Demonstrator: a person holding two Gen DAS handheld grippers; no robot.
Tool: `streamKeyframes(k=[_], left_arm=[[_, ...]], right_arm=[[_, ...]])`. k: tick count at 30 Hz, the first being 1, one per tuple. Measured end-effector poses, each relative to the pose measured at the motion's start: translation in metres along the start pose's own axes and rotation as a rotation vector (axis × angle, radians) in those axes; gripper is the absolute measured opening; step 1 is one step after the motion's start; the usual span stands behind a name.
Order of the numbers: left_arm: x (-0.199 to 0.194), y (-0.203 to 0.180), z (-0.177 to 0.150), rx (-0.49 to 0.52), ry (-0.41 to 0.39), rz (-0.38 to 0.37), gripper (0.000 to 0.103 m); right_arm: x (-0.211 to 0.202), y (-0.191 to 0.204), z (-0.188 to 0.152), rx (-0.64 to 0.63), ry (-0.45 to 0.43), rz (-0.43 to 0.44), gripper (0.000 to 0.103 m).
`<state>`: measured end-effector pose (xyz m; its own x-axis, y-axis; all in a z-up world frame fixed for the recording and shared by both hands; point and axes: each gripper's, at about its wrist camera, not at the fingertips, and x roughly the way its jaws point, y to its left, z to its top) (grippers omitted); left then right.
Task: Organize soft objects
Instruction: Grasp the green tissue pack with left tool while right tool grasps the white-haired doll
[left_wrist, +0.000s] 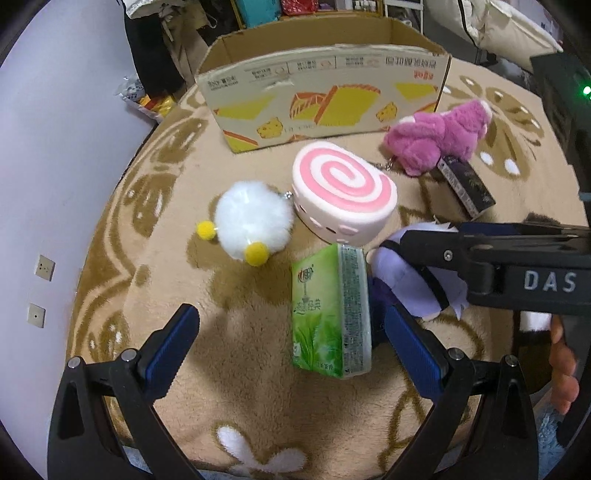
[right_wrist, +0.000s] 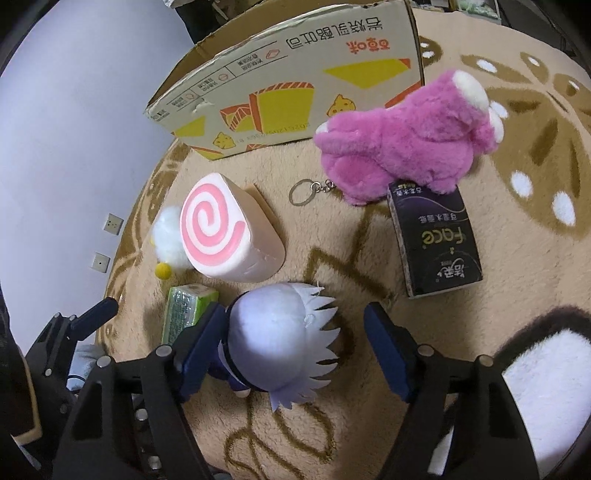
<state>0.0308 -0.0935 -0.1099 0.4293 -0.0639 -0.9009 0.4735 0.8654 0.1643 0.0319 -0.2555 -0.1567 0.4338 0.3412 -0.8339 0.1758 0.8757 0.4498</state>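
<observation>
You tilt both grippers steeply down: left gripper (left_wrist: 291, 345) jaws spread around the upright tissue pack (left_wrist: 330, 314), right gripper (right_wrist: 295, 349) jaws spread around the doll (right_wrist: 275, 343).

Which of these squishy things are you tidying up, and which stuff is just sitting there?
For tidying: white-haired plush doll, green tissue pack, swirl cake squishy, white pompom, pink plush, black tissue pack, cardboard box.

Just there: patterned blanket, wall sockets.

Three plush toys lay out: one pink (right_wrist: 402, 136), one white with yellow pompoms (left_wrist: 251, 225), one white-haired doll (right_wrist: 273, 347). There were two tissue packs, green (left_wrist: 325, 314) and black (right_wrist: 439, 240). One swirl-roll squishy (left_wrist: 343, 192) and one cardboard box (left_wrist: 321, 92) completed the count.
</observation>
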Motion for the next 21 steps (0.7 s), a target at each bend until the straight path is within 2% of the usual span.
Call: streamKeyframes(k=[6, 7, 8, 11, 19, 21], left_arm=[[0.011, 0.001, 0.001, -0.011, 0.035, 0.006, 0.100], [0.013, 0.002, 0.001, -0.013, 0.044, 0.007, 0.100], [0.014, 0.002, 0.001, -0.015, 0.049, 0.011, 0.100], [0.016, 0.005, 0.000, -0.026, 0.054, 0.016, 0.100], [0.020, 0.007, 0.000, -0.045, 0.064, -0.015, 0.099], [0.020, 0.009, -0.001, -0.062, 0.064, -0.039, 0.096]], right_arm=[[0.003, 0.009, -0.001, -0.033, 0.012, 0.019, 0.077], [0.004, 0.012, -0.001, -0.042, 0.017, 0.021, 0.074], [0.005, 0.014, -0.002, -0.054, 0.018, 0.014, 0.071], [0.007, 0.020, -0.003, -0.086, 0.023, -0.008, 0.070], [0.018, 0.010, -0.004, -0.023, 0.080, 0.054, 0.070], [0.019, 0.010, -0.005, -0.028, 0.081, 0.050, 0.063]])
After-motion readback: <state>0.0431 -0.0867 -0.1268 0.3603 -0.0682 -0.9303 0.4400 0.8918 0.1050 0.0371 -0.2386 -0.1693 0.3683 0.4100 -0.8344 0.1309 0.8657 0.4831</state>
